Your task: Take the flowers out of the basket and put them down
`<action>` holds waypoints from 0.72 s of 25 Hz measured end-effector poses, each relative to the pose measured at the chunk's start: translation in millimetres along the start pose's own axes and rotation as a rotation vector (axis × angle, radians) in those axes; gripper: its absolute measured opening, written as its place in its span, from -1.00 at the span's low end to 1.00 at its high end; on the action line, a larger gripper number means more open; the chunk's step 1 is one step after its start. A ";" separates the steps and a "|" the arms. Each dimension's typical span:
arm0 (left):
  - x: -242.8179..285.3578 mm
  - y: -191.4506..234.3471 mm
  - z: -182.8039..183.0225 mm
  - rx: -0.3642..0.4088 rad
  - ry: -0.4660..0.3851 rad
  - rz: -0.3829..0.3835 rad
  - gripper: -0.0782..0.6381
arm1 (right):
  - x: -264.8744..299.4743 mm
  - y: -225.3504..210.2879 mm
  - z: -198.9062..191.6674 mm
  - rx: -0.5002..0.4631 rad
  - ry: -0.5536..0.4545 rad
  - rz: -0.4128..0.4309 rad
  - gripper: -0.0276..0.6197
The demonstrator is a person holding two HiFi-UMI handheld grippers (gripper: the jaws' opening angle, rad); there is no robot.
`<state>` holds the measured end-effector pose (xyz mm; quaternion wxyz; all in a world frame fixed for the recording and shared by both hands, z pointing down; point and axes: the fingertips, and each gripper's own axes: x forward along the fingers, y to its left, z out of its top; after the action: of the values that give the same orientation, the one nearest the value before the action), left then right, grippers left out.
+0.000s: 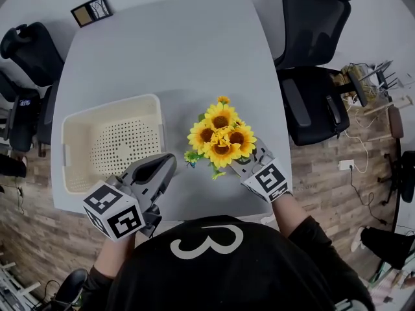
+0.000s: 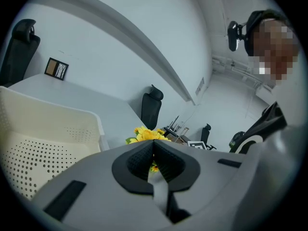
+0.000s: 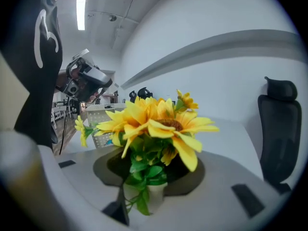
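Head view: nearest, at 7 o'clock, the left gripper [image 1: 166,164] has its jaws pressed together with nothing between them, its tip just beside the near right corner of the cream basket [image 1: 113,105]. At 5 o'clock the right gripper [image 1: 249,165] is clamped on the green stems of the sunflowers [image 1: 220,138]. The sunflowers stand outside the basket, just to its right, over the grey table [image 1: 181,57]. Whether the stems touch the table cannot be seen. Farther off are black chairs [image 1: 311,37] at 2 o'clock and a small framed picture [image 1: 91,10] at 11 o'clock.
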<state>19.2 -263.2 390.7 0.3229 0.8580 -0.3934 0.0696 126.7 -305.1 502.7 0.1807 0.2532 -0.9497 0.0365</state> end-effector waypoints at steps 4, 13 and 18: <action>5.6 2.7 -1.2 -0.010 0.006 0.001 -0.76 | 1.8 -0.5 0.7 0.013 -0.032 0.012 -0.38; 13.8 7.1 -2.9 -0.026 0.004 0.001 -0.76 | -0.1 1.4 -0.4 0.041 -0.036 0.062 -0.35; 16.5 8.1 -1.7 -0.032 -0.007 0.000 -0.76 | -0.7 2.8 -0.6 0.059 -0.034 0.086 -0.29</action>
<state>24.9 -276.5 402.3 0.3349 0.8529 -0.3959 0.0602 126.1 -302.2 503.0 0.1555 0.2181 -0.9611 0.0677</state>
